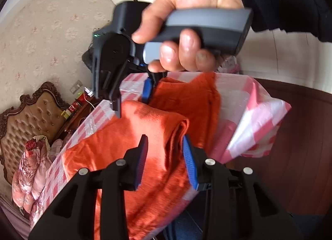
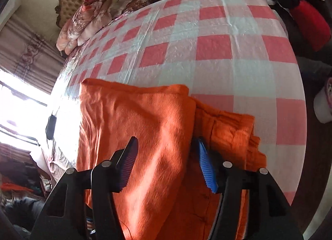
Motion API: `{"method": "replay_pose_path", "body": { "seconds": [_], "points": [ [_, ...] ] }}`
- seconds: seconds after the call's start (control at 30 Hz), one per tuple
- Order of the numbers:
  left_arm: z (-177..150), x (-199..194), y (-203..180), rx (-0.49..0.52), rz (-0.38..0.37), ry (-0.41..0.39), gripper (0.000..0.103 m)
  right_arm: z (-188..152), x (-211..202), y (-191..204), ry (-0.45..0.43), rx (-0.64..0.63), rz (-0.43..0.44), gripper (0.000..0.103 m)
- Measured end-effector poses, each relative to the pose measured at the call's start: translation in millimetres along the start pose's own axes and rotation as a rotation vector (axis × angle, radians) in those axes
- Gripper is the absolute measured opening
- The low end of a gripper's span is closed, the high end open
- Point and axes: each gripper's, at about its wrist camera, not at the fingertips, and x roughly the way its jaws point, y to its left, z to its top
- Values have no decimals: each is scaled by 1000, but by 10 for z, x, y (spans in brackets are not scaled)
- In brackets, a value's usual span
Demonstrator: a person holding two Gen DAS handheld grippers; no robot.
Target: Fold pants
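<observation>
Pants (image 2: pixel 145 128) folded on checked tablecloth (image 2: pixel 228 74); left gripper (image 1: pixel 166 157), right gripper (image 2: pixel 168 163) both released, straddling fold.

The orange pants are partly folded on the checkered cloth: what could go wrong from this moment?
1. The orange pants lie near the edge of the checkered cloth, so the hanging part may drag them off.
2. Both the left gripper and right gripper are open around thick folds; closing may catch only the top layer and undo the fold.
</observation>
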Motion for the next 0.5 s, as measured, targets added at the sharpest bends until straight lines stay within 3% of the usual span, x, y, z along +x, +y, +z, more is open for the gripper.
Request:
{"method": "replay_pose_path", "body": {
  "seconds": [0.27, 0.3, 0.33, 0.43, 0.5],
  "points": [
    [2, 82, -144, 68, 32, 13, 35, -131, 17, 51, 1, -39, -50, 52],
    [10, 121, -139, 60, 12, 27, 20, -128, 34, 63, -1, -46, -72, 40],
    [17, 142, -171, 62, 10, 35, 17, -131, 62, 57, -2, -45, -85, 24],
    [34, 96, -154, 72, 41, 15, 9, -143, 31, 44, -25, -41, -68, 7],
    [81, 9, -74, 61, 68, -15, 8, -148, -90, 92, -61, -62, -50, 6]
  ]
}}
